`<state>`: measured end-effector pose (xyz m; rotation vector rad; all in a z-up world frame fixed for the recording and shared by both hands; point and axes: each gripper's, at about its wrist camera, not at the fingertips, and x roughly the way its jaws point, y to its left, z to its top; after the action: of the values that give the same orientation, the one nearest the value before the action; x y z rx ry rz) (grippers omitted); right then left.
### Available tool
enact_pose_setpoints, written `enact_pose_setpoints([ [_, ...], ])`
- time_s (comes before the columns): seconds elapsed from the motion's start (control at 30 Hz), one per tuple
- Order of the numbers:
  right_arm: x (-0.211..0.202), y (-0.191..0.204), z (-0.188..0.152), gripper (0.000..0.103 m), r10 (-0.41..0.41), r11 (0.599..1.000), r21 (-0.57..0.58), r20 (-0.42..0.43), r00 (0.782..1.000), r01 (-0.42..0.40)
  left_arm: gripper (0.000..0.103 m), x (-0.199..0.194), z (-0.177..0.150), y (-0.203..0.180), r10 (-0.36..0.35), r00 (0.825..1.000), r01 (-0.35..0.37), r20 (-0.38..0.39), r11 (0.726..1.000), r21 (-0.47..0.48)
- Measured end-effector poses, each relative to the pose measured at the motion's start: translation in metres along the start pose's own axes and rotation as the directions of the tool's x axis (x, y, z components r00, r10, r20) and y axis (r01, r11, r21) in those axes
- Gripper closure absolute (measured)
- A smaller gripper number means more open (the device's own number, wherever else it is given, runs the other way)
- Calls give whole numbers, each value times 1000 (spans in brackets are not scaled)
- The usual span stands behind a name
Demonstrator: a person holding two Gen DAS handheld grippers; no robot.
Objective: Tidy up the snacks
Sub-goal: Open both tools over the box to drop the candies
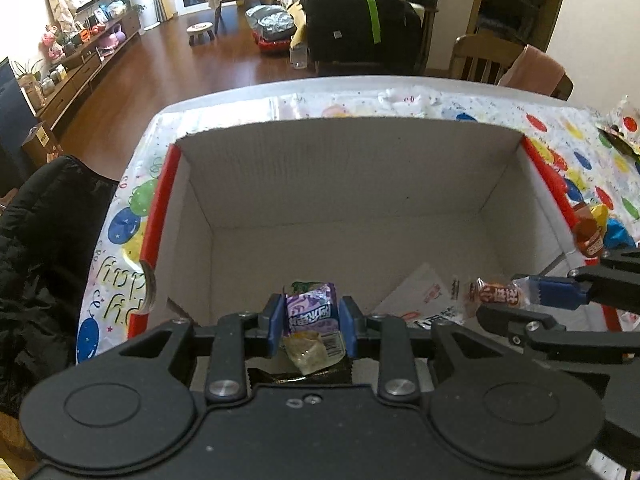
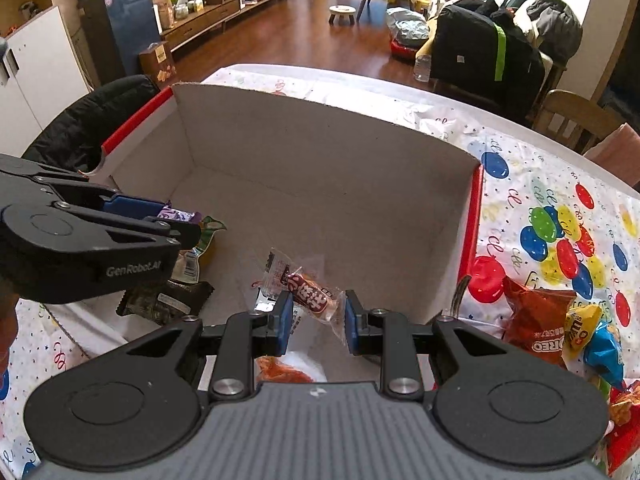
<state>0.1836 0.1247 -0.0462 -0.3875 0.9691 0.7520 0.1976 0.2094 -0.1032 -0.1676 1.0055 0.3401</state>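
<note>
my left gripper (image 1: 312,330) pinches a purple snack packet (image 1: 311,312) between its blue pads, the packet upright and touching both of them, held over the near edge of a cardboard box (image 1: 344,168). under it, in the box's near corner, lies a dark wrapper (image 2: 166,300). my right gripper (image 2: 316,322) holds a small red candy in a clear wrapper (image 2: 310,294); the wrapper's ends reach both blue pads, though the fingers stand fairly wide apart. it hangs over the box floor, above flat clear-wrapped snacks (image 2: 280,264) lying there. the box is white inside with red side rims, open on top, mostly bare toward its far wall. it sits on a table (image 1: 460,80) covered with a balloon-print cloth (image 2: 560,216). to the right of the box, on the cloth, lie a red oreo packet (image 2: 532,312), a yellow packet (image 2: 582,326) and a blue packet (image 2: 606,354), close together. beyond the table is a living room with a wooden floor.
</note>
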Motion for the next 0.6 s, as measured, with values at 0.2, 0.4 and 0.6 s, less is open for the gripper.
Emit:
enact_pose_setpoints([
  [0.2,3,2,1,77,6,1000,-3,-7,1000,-6,74,8,-4,-3,-1,1000,1,-29,1000,25],
  [0.4,2,1,0,76,27,1000,1,-2,1000,-27,71,8,-6,-1,3,999,-2,-35,999,33],
  [0.6,-6,-4,-1,75,66,997,39,17,998,-67,58,2,-9,4,4,1000,-4,-21,1000,8],
])
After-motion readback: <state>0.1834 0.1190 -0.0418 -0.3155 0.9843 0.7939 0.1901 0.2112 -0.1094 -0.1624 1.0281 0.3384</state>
